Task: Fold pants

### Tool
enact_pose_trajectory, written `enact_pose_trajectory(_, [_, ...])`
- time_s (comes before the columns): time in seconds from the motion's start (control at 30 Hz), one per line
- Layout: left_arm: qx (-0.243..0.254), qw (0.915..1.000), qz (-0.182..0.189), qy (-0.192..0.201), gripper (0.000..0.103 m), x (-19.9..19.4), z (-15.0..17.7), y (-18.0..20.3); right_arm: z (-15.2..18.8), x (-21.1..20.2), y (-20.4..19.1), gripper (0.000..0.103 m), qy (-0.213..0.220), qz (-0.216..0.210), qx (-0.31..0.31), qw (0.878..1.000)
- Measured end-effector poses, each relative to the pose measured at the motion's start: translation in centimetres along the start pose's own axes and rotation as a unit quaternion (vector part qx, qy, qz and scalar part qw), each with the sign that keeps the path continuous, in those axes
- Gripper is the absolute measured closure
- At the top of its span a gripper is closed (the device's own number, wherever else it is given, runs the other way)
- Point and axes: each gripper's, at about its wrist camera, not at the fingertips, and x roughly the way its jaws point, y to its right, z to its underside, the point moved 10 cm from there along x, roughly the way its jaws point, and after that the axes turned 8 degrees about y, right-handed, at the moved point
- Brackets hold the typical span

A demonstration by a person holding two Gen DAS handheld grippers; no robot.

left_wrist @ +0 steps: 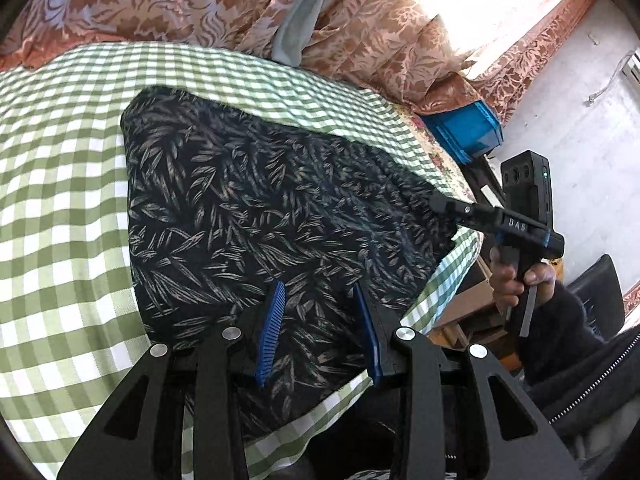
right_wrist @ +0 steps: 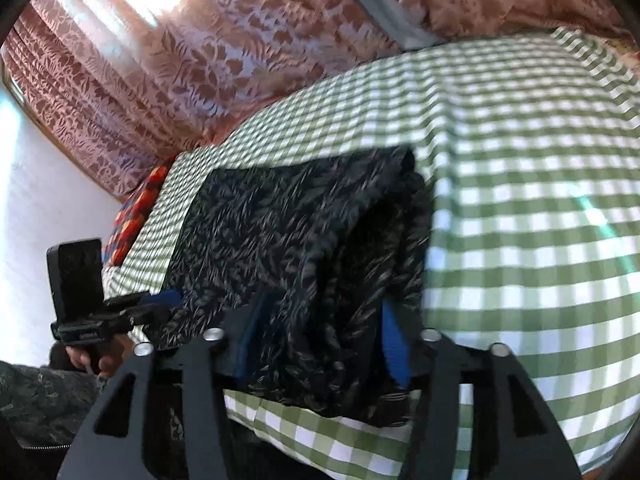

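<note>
Pants (left_wrist: 256,216), dark with a leaf print, lying on the green-checked cloth (left_wrist: 60,184) of the bed, already doubled into a broad panel near the cloth's front edge.

Step in hand, as judged: taking up the near edge for a further fold. To do well: pinch every layer at both corners, lift level, carry the edge across square to the far edge of the pants, lay down without dragging.

Left gripper (left_wrist: 320,332): low over the near edge of the pants, tilted downward, blue pads apart at moderate width, fabric between them but not clamped.

Right gripper (right_wrist: 320,344): at the bunched right-hand end of the pants, thick folds gathered between its pads; whether pressed tight, cannot tell, view blurred. Hand (left_wrist: 516,276) visible on its handle.
</note>
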Motion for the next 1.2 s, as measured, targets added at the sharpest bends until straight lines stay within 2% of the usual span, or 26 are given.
enact_pose_trajectory(0.1, [-0.001,0.9999,0.007,0.008,0.069,-0.7,-0.1,0.1,-1.4,-2.1,0.5,0.050,0.023,0.020,0.003,1.000])
enact_pose_trajectory(0.2, [-0.001,0.9997,0.012,0.020,0.069,-1.4,-0.6,0.2,-1.6,-3.7,-0.1,0.056,0.032,0.032,-0.011,0.999])
enact_pose_trajectory(0.37, [0.009,0.9993,0.007,0.034,0.069,-2.4,-1.1,0.4,0.0,-2.1,-2.3,0.078,0.002,0.034,-0.038,0.999])
enact_pose_trajectory(0.43, [0.018,0.9993,0.004,0.032,0.069,-2.5,-0.9,0.6,0.7,-1.0,-2.2,0.093,-0.015,0.070,-0.064,0.995])
enact_pose_trajectory(0.53, [0.036,0.9993,0.005,0.009,0.069,-2.3,0.5,1.0,0.8,-1.5,-2.3,0.099,-0.015,0.083,-0.076,0.994])
enact_pose_trajectory(0.57, [0.041,0.9991,0.001,-0.009,0.069,-1.7,1.4,0.9,0.7,-2.1,-2.6,0.099,-0.011,0.084,-0.086,0.993])
enact_pose_trajectory(0.67, [0.057,0.9981,-0.010,-0.023,0.069,-0.7,2.8,0.8,1.7,-2.8,-2.5,0.099,-0.021,0.093,-0.101,0.990])
enact_pose_trajectory(0.77, [0.059,0.9979,-0.017,-0.022,0.069,-0.8,2.7,1.0,4.2,-0.8,0.2,0.098,-0.057,0.121,-0.088,0.987])
enact_pose_trajectory(0.83, [0.064,0.9977,-0.018,-0.016,0.069,-1.2,2.2,1.1,4.5,-0.5,0.8,0.098,-0.050,0.109,-0.054,0.991])
enact_pose_trajectory(0.9, [0.060,0.9981,-0.017,0.000,0.069,-1.9,1.1,1.3,4.0,-1.0,0.2,0.097,-0.045,0.105,-0.059,0.992])
enact_pose_trajectory(0.97, [0.064,0.9973,-0.029,0.020,0.069,-2.5,-0.1,1.3,3.6,-1.5,-0.2,0.091,-0.047,0.109,-0.072,0.990])
enact_pose_trajectory(1.0, [0.068,0.9966,-0.039,0.027,0.069,-2.7,-0.5,1.2,2.7,-2.0,-0.2,0.084,-0.038,0.114,-0.073,0.990])
enact_pose_trajectory(1.1, [0.081,0.9936,-0.068,0.039,0.069,-2.5,-1.5,0.7,-0.6,-2.8,-1.3,0.081,0.006,0.104,-0.066,0.992])
enact_pose_trajectory(1.13, [0.086,0.9922,-0.083,0.037,0.062,-2.3,-1.6,0.5,-1.2,-2.7,-1.7,0.073,0.014,0.101,-0.066,0.993])
enact_pose_trajectory(1.2, [0.100,0.9877,-0.115,0.032,0.058,-1.8,-1.4,0.0,-3.3,-1.3,-3.6,0.063,0.030,0.081,-0.064,0.994])
